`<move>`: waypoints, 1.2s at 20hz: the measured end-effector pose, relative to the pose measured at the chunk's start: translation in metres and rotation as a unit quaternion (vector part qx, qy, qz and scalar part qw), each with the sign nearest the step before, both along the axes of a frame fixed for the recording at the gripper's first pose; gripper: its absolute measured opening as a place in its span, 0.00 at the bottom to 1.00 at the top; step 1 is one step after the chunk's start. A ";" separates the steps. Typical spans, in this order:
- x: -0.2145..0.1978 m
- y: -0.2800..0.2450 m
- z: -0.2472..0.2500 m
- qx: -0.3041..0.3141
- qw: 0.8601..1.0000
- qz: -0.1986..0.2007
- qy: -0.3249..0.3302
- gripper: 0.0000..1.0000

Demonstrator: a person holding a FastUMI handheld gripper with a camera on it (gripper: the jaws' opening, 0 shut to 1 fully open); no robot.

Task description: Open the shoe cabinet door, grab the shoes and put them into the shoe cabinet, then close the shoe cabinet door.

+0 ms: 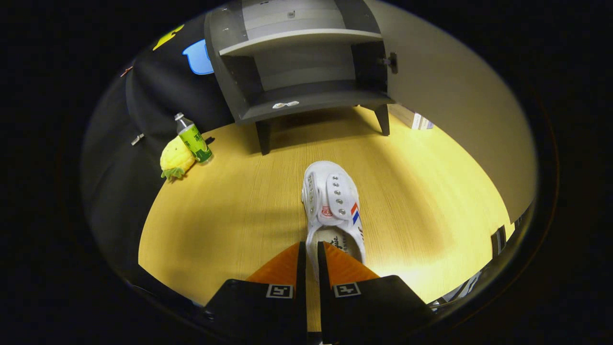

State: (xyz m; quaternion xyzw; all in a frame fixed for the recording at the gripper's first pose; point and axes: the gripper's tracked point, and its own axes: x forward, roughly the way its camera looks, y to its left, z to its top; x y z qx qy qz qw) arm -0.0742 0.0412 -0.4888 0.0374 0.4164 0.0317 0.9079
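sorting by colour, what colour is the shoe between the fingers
White, with a red and blue stripe mark on its side; the shoe shows best in the gripper view.

A pale wood-grain tabletop (230,201) fills the middle ground, lit warm yellow, with a bright glare patch at about 5 o'clock and soft shadows across its centre. Black cloth (115,158) hangs as a wall from 9 to 11 o'clock, and a plain beige panel (455,96) curves round from 1 to 3 o'clock. At the tabletop's 10 o'clock edge a green-labelled bottle (193,137) stands touching a yellow pineapple plush (175,157), and a few boxes (417,120) lie against the panel at 2 o'clock.
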 end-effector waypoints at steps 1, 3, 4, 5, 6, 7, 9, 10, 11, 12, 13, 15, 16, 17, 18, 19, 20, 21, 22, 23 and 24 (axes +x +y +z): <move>0.002 0.001 -0.005 -0.001 1.000 0.001 0.003 0.16; 0.007 0.003 -0.014 -0.002 1.000 0.004 0.010 0.16; 0.010 0.004 -0.019 -0.004 1.000 0.004 0.013 0.16; 0.013 0.004 -0.023 -0.005 1.000 0.004 0.016 0.16; 0.016 0.004 -0.027 -0.006 1.000 0.002 0.018 0.16; 0.019 0.004 -0.030 -0.006 1.000 -0.001 0.020 0.16; 0.026 0.004 -0.037 -0.004 1.000 -0.006 0.022 0.16; 0.030 0.004 -0.040 -0.003 1.000 -0.008 0.022 0.16; 0.034 0.004 -0.042 -0.004 1.000 -0.009 0.022 0.16; 0.038 0.004 -0.043 -0.003 1.000 -0.010 0.017 0.16; 0.042 0.003 -0.042 -0.005 1.000 -0.013 0.011 0.16; 0.050 0.004 -0.042 -0.003 1.000 -0.017 -0.002 0.16; 0.054 0.004 -0.043 -0.001 1.000 -0.019 -0.007 0.16; 0.058 0.004 -0.043 0.003 1.000 -0.021 -0.012 0.16; 0.061 0.005 -0.042 0.006 1.000 -0.021 -0.019 0.16; 0.063 0.007 -0.043 0.008 0.999 -0.020 -0.025 0.17; 0.066 0.007 -0.043 0.008 0.999 -0.019 -0.031 0.17; 0.069 0.007 -0.043 0.008 0.999 -0.019 -0.038 0.17; 0.071 0.007 -0.042 0.011 0.999 -0.021 -0.045 0.17; 0.075 0.008 -0.044 0.017 0.998 -0.023 -0.050 0.17; 0.077 0.008 -0.044 0.021 0.998 -0.027 -0.054 0.17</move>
